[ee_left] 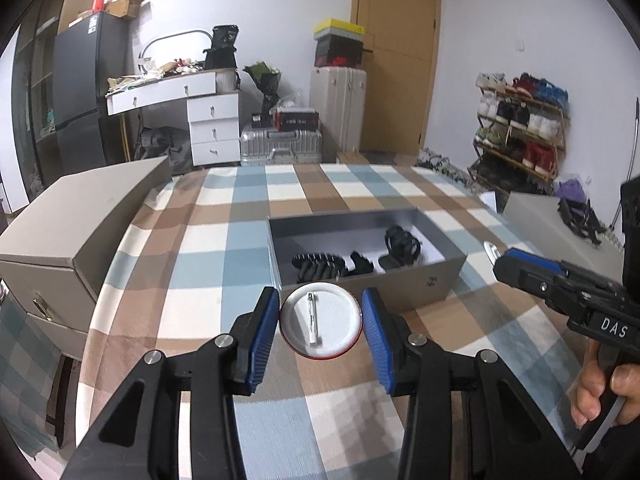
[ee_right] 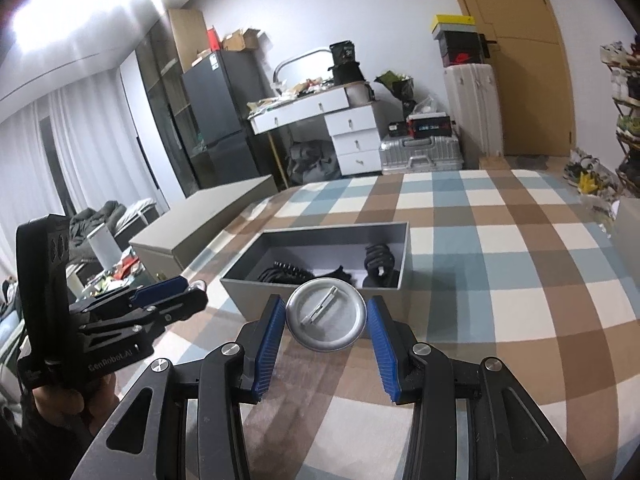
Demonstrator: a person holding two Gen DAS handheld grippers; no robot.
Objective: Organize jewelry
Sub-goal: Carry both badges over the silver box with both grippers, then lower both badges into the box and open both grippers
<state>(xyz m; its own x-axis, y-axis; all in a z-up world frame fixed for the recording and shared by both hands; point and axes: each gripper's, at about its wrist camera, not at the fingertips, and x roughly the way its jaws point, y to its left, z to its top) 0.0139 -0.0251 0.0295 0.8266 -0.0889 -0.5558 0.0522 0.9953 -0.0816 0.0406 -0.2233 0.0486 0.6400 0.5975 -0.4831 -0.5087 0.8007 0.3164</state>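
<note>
My left gripper (ee_left: pixel 321 312) is shut on a round pin badge (ee_left: pixel 321 321), white back with a red rim, held above the checked cloth just before the grey box (ee_left: pixel 432 280). My right gripper (ee_right: pixel 327 316) is shut on a second round badge (ee_right: pixel 327 317), silver back with its pin showing, held at the box's near wall (ee_right: pixel 256 300). The open grey box holds several black hair clips (ee_left: pixel 320 266) and a black clip (ee_left: pixel 402 244) at its right end. The right gripper (ee_left: pixel 500 258) also shows at the right of the left wrist view, the left gripper (ee_right: pixel 196 290) at the left of the right wrist view.
The table wears a blue, brown and white checked cloth (ee_left: pixel 208 240). A grey box lid or case (ee_left: pixel 80 216) lies at its left edge, another grey box (ee_left: pixel 560 224) at its right. Desk, suitcases and a shoe rack (ee_left: pixel 520 128) stand behind.
</note>
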